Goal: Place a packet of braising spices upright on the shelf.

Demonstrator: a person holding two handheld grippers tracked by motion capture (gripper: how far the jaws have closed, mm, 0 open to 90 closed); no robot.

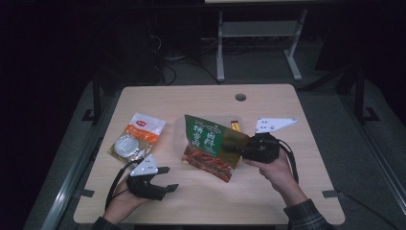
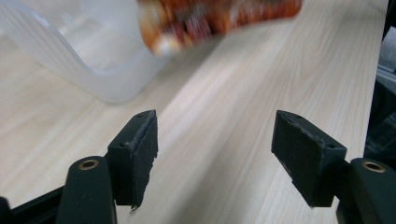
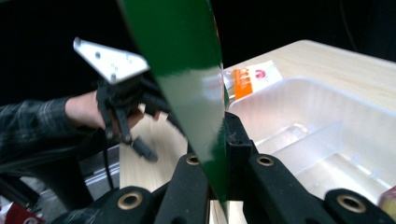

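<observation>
A green and red snack pouch (image 1: pixel 210 146) hangs tilted over the middle of the table, its lower end near the wood. My right gripper (image 1: pixel 230 147) is shut on the pouch's right edge. In the right gripper view the green film (image 3: pixel 187 70) runs up between the closed jaws of the right gripper (image 3: pixel 219 140). My left gripper (image 1: pixel 165 178) stands open near the front left, nothing between its jaws. In its own view the left gripper (image 2: pixel 215 140) shows bare wood in the gap, with the pouch (image 2: pixel 210 18) blurred ahead.
A clear plastic tray (image 3: pixel 317 135) with compartments lies under the pouch and reaches into the left gripper view as the tray's rim (image 2: pixel 93 70). A white and orange packet (image 1: pixel 139 136) lies at the left. A small yellow item (image 1: pixel 235 125) sits behind the pouch. The wooden table (image 1: pixel 287 191) has a cable hole (image 1: pixel 240 97).
</observation>
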